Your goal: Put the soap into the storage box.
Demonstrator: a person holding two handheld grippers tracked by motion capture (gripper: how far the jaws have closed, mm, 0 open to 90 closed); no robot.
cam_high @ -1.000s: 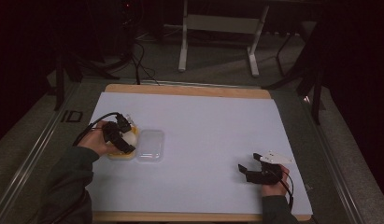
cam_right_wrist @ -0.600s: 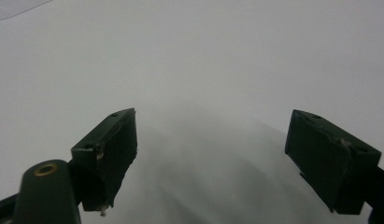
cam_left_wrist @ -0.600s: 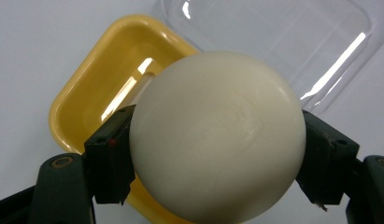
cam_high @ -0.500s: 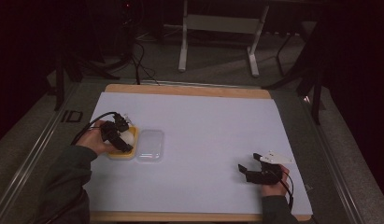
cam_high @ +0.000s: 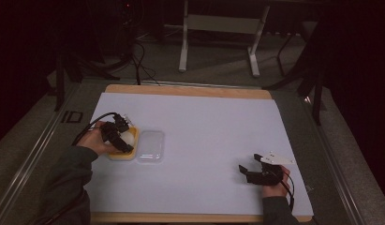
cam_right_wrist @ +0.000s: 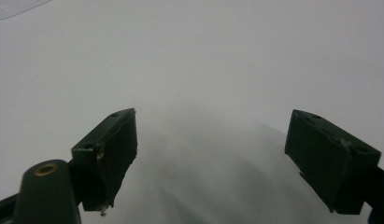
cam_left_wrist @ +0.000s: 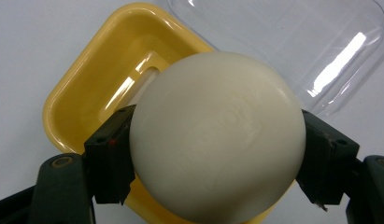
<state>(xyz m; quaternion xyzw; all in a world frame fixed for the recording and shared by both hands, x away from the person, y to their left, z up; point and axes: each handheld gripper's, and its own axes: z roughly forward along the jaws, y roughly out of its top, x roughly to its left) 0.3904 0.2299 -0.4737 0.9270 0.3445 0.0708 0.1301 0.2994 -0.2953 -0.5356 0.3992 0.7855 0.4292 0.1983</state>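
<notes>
- The left gripper (cam_left_wrist: 213,154) is clamping the white soap bar (cam_left_wrist: 217,135) between both jaws, over the yellow dish (cam_left_wrist: 101,79).
- Setting it down and fitting the clear lid (cam_high: 150,146) are remaining.
- The right gripper (cam_right_wrist: 213,158) is resting wide open, holding nothing.

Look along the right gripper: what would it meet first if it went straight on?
Probably nothing soon: the right gripper, fingers open, points across the bare white table surface toward the clear lid; depth is unclear.
</notes>
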